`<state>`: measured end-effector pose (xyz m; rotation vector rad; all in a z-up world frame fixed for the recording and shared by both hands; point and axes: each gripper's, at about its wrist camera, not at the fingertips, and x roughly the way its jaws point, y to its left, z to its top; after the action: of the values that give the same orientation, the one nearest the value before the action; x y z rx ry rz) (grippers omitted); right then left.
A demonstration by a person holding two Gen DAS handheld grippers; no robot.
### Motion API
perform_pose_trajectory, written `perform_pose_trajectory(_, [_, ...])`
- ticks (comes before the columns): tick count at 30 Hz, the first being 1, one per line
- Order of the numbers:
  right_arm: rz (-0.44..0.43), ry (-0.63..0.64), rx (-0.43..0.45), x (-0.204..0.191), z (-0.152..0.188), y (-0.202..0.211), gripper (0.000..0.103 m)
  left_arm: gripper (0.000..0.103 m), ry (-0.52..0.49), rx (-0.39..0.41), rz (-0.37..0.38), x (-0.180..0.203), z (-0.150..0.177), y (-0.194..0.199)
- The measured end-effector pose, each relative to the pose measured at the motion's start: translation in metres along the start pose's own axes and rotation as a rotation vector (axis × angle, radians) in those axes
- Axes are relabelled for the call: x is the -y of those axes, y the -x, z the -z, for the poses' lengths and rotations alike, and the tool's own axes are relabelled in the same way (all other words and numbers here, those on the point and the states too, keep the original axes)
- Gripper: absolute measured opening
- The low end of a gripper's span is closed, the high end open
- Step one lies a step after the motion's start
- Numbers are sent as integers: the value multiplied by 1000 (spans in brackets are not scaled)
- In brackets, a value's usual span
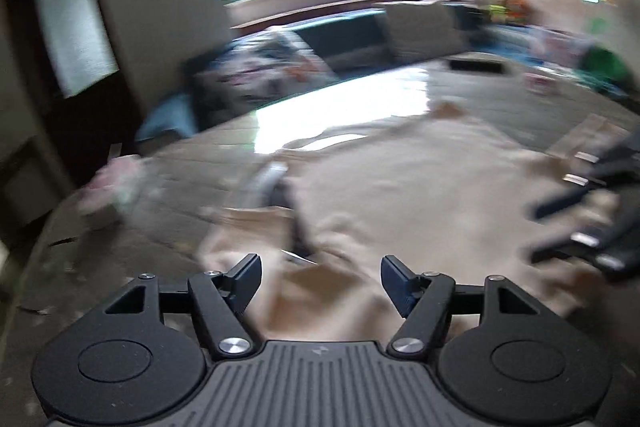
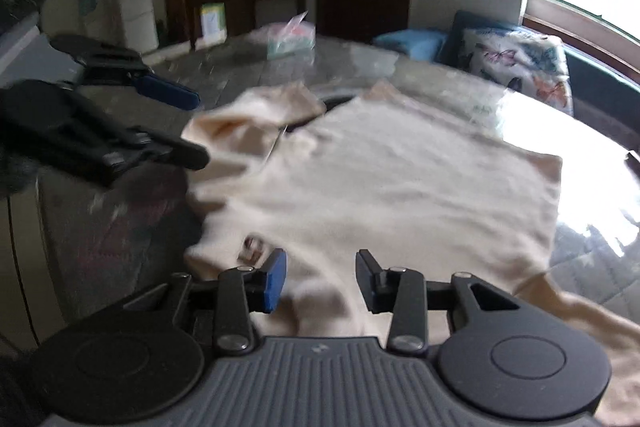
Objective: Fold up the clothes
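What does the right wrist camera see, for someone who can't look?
A cream-coloured knit garment lies spread on a glossy grey table. The right gripper hovers over its near edge, fingers apart; the left gripper hangs open at the left.

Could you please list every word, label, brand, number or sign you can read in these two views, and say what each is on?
No text can be read in either view.
Small logo mark on the left gripper body: a symbol only, no letters.
Same mark on the right gripper body: no letters.
Tag on the garment: too blurred to read.
Packet on the table: too blurred to read.
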<state>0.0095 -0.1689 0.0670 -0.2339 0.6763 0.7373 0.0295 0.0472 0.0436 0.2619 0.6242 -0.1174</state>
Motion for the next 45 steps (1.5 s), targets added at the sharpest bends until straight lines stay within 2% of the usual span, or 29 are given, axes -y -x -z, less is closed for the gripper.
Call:
perform_pose_trajectory(2, [12,-21,9,2,-2,-3,39,71,40,-4,-51,-12,-8,-18])
perform_pose_trajectory(5, [27,-26,-13,1,0,-14,39,69,65,-15,-65,-22,-19,-40])
perform_pose_trajectory(6, [25,-33,-23,1,2,-17,39,63,76,-26,-63,-25,-22,-49])
perform_pose_trajectory(10, [20,-38,-38,1,6,-23,39,53,76,-53,-33,-30,-27,-72])
perform_pose_trajectory(11, [19,-38,-39,1,7,-24,39,46,75,-65,-24,-28,-27,-79])
perform_pose_trajectory(14, [20,-39,-41,1,8,-25,39,43,73,-105,-12,-27,-29,-97])
perform_pose_trajectory(16, [20,-35,-41,1,9,-25,39,37,89,-127,-15,-27,-28,-107])
perform_pose_trajectory(18, [20,-33,-40,1,9,-25,39,24,114,-145,-4,-31,-27,-113])
perform_pose_trajectory(22, [22,-28,-40,0,8,-26,39,9,129,-159,-17,-35,-23,-120])
perform_pose_trajectory(24, [23,-27,-41,0,8,-26,39,5,155,-148,-32,-42,-20,-116])
perform_pose_trajectory(29, [30,-23,-44,-2,8,-26,39,3,279,-96,-93,-77,-11,-92])
perform_pose_trajectory(34, [44,-21,-47,-4,8,-27,39,3,441,-13,-181,-123,9,-46])
perform_pose_trajectory(38, [51,-19,-49,-5,8,-27,39,3,560,28,-229,-153,38,-10])
perform_pose_trajectory(45, [63,-4,-64,-9,5,-27,39,2,581,-75,-316,-167,80,-11])
